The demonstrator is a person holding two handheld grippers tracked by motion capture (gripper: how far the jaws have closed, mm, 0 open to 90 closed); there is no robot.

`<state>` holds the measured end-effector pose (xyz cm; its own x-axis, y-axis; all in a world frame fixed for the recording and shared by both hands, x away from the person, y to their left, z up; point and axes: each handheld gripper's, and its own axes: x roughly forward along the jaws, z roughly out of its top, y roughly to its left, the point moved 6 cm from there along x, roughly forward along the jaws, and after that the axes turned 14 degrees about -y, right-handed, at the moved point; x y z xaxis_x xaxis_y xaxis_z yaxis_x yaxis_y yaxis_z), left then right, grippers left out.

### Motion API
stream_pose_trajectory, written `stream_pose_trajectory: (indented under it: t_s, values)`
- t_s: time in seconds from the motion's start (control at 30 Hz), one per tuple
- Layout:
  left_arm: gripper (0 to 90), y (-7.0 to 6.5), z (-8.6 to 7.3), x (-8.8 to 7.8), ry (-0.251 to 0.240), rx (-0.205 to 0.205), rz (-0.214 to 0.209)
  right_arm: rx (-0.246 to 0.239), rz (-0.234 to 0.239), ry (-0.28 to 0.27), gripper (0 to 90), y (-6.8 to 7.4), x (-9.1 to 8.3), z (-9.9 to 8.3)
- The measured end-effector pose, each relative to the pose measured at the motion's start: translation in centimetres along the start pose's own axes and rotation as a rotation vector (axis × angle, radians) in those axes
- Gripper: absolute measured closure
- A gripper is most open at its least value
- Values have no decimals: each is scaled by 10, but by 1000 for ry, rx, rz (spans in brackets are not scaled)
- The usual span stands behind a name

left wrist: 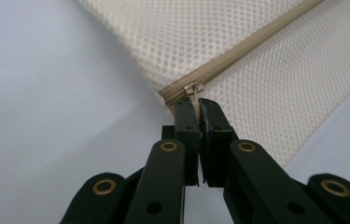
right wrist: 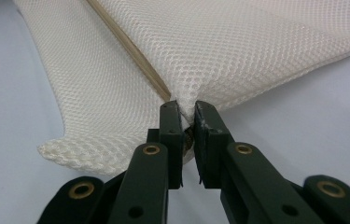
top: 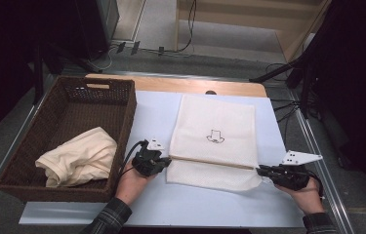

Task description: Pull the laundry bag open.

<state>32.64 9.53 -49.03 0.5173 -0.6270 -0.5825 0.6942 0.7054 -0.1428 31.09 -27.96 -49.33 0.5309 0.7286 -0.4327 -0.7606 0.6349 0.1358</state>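
Left gripper (top: 167, 162): fingers (left wrist: 185, 122) closed on zipper pull (left wrist: 194, 95) at bag's left edge | Right gripper (top: 259, 170): fingers (right wrist: 169, 122) pinching mesh at zipper's right end | Mesh bag (top: 217, 127): flat on worktop (top: 151, 114), between grippers | Basket (top: 122, 117): left, holding cream cloth (top: 78, 156)
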Motion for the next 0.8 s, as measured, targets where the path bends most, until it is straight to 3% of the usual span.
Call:
stream_pose_trajectory:
  t_s: [0.13,0.4,0.8]
  values:
    - [876,0,3,1,-21,4,-9,-9,-11,7,833,1,0,-1]
    - [872,0,11,8,-26,2,16,-34,-41,22,818,-3,1,0]
    - [870,18,29,29,-50,-3,17,3,-99,29,802,-25,16,-1]
